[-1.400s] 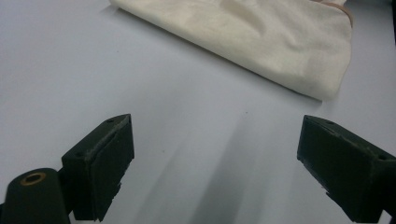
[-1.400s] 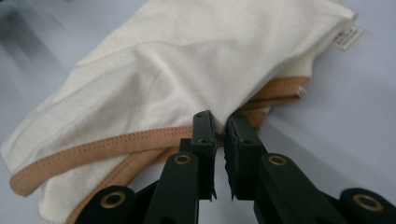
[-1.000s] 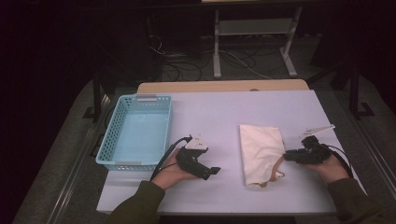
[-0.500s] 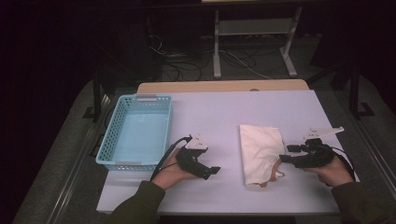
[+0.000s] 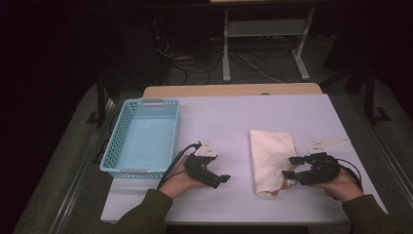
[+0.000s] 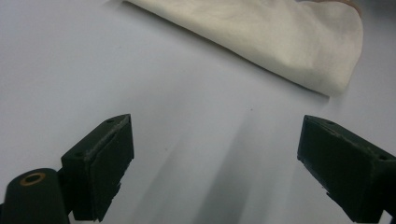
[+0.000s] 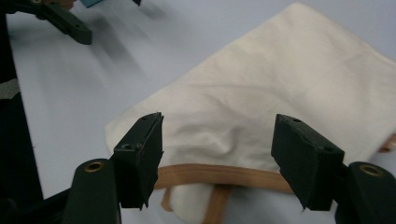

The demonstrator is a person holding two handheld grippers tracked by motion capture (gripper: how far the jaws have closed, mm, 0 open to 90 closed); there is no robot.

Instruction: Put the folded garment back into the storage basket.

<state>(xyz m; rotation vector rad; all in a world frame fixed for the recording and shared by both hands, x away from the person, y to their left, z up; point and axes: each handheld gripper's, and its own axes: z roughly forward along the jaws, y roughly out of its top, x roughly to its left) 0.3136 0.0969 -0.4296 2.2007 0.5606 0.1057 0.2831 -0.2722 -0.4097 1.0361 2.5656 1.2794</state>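
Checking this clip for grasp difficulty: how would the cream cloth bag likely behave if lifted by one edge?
The cream cloth bag would probably go floppy and drape: it lies flat with soft wrinkles. It looks light for its size, being thin and showing no bulge. Its tan strap lies loose at the near edge and would likely dangle. The right claw has just been opening above that strap, with nothing gripped.

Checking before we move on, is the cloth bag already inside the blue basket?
No, the cloth bag lies flat on the table, well to the right of the blue basket.
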